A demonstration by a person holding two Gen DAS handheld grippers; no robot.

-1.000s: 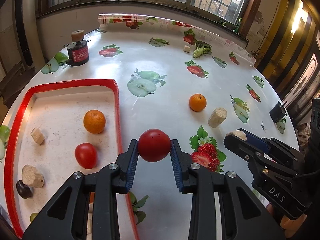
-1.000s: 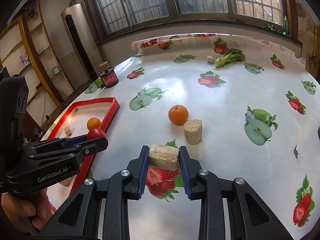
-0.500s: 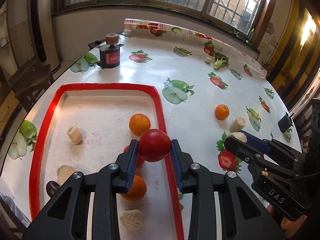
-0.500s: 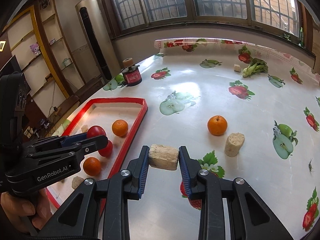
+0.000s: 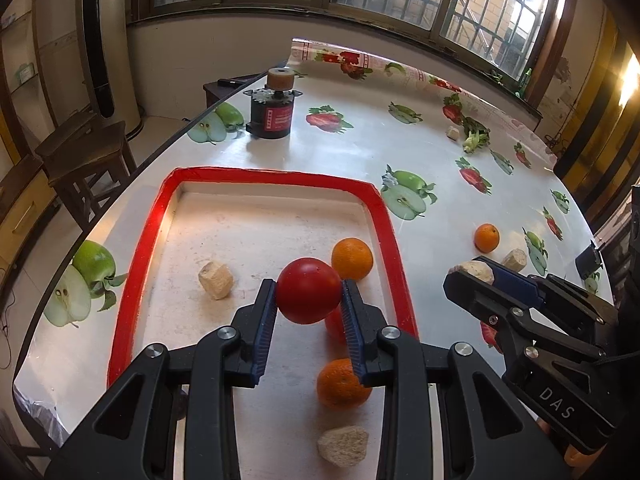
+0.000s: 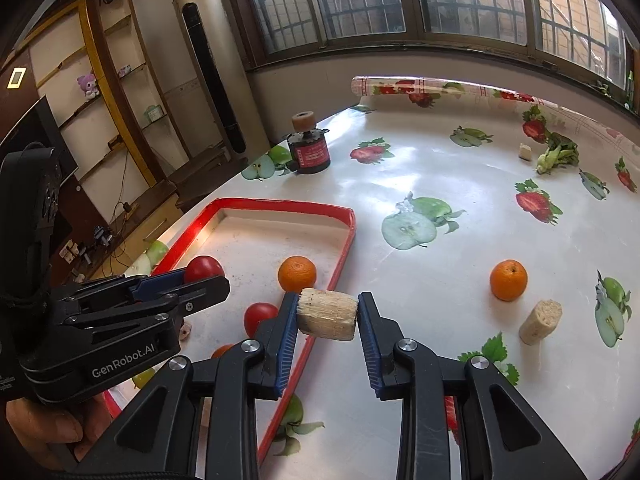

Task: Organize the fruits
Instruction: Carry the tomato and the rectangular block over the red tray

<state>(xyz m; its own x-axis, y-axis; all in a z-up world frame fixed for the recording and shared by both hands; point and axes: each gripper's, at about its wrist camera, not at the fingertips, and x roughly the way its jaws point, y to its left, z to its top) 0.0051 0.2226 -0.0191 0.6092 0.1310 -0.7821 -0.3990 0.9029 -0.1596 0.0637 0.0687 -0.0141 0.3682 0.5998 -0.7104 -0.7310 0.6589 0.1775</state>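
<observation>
Red tomato (image 5: 308, 295) sat clamped in the left gripper (image 5: 309, 298) over the tray (image 5: 390, 216), right gripper (image 6: 327, 314) pinching a beige chunk (image 6: 327, 314) near its right rim, so a drop could've knocked the orange (image 5: 352, 258) below or bounced onto the table.

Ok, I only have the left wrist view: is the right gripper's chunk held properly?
Observer: Yes. The right gripper clamps the chunk sideways, a pad on each end.
Operator: Anything in the tray hidden under my left gripper?
Observer: A small green fruit seems to lie at the near end of the tray, below the left gripper and its tomato.
Operator: Where's the chunk relative to the tray?
Observer: It appears over the right rim, not clearly inside.
</observation>
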